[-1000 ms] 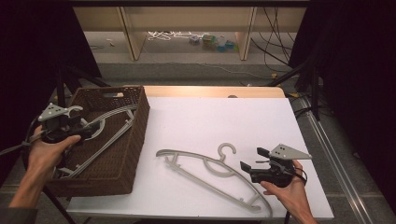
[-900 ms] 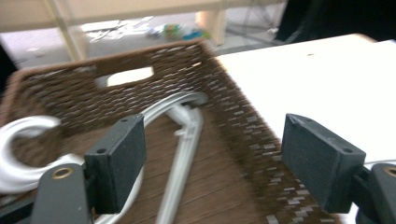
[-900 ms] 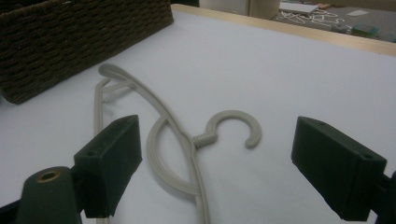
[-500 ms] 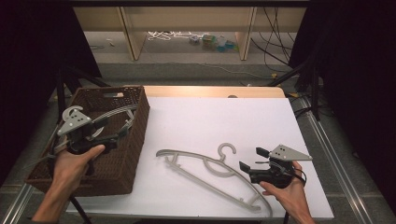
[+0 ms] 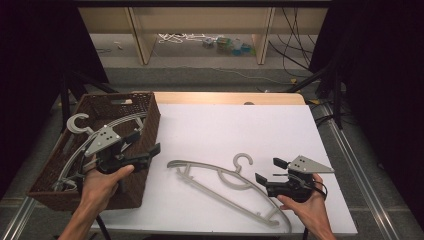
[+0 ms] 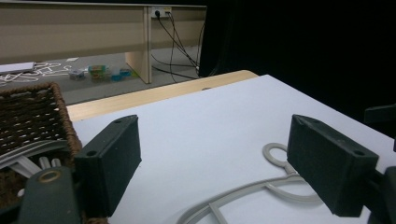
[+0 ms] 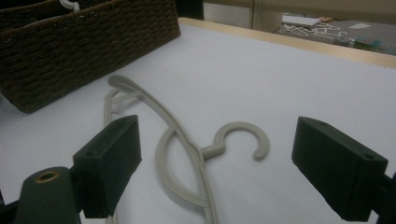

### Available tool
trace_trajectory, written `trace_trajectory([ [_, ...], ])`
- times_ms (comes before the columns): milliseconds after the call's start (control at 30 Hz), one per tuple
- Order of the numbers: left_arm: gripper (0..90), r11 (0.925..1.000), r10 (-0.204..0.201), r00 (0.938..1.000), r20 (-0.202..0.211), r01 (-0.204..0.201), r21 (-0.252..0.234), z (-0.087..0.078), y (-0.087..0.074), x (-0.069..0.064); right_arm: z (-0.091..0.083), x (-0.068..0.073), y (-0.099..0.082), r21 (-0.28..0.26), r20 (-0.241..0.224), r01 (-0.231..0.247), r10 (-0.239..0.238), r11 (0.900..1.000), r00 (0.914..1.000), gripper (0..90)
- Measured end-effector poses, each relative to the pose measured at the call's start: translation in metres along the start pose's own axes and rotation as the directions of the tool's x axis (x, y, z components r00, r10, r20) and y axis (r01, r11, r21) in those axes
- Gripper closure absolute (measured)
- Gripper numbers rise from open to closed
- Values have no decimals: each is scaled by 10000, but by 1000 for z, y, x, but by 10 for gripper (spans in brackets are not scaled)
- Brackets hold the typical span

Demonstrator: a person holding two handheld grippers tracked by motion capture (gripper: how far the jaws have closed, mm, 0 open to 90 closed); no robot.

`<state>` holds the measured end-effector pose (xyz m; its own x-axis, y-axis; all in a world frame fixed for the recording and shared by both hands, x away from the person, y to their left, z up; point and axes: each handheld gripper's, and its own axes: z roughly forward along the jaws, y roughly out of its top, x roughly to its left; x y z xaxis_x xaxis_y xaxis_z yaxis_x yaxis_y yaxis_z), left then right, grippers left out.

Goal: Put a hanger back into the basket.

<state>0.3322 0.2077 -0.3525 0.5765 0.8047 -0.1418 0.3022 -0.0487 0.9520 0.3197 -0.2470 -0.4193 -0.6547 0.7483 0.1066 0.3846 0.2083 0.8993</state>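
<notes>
Fingers [image 7: 109,168] astride hanger [image 7: 187,154], seemingly untouched

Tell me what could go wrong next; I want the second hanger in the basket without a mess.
The hanger lies flat on the table, so open jaws may slide off its thin bar. The hangers in the basket stick up over its rim, so a new one could snag. The left gripper hovers at the basket's wall and might knock it.
</notes>
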Motion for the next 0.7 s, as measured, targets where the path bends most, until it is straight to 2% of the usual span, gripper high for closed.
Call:
trace_trajectory([
  [100,173,9999,-100,9991,411,104,-97,6,-10,-7,1,1,0,15,-80,18,-18,10000,10000,167],
  [167,173,10000,-16,9989,458,19,-86,8,-12,-9,0,1,0,154,-139,-25,27,9999,9999,167],
  [333,173,9999,122,9973,718,-124,18,16,-25,-18,1,1,-1,102,-180,-18,20,9999,9998,167],
  [400,173,10000,42,9956,937,-33,-89,18,-30,-22,2,1,-2,-13,-183,14,-14,10000,9998,166],
  [433,173,9997,225,9956,907,-223,-29,18,-34,-25,2,0,-2,19,-155,-1,1,10000,9999,166],
  [500,173,9994,352,9944,996,-356,25,18,-38,-26,2,0,-2,-42,-183,-3,2,10000,9998,166],
  [667,172,9997,232,9950,967,-222,-113,20,-41,-25,3,0,-3,-171,-306,-27,22,9999,9995,166],
  [700,172,9997,232,9950,967,-220,-136,20,-42,-25,2,-1,-3,-43,-259,-17,15,10000,9997,167],
])
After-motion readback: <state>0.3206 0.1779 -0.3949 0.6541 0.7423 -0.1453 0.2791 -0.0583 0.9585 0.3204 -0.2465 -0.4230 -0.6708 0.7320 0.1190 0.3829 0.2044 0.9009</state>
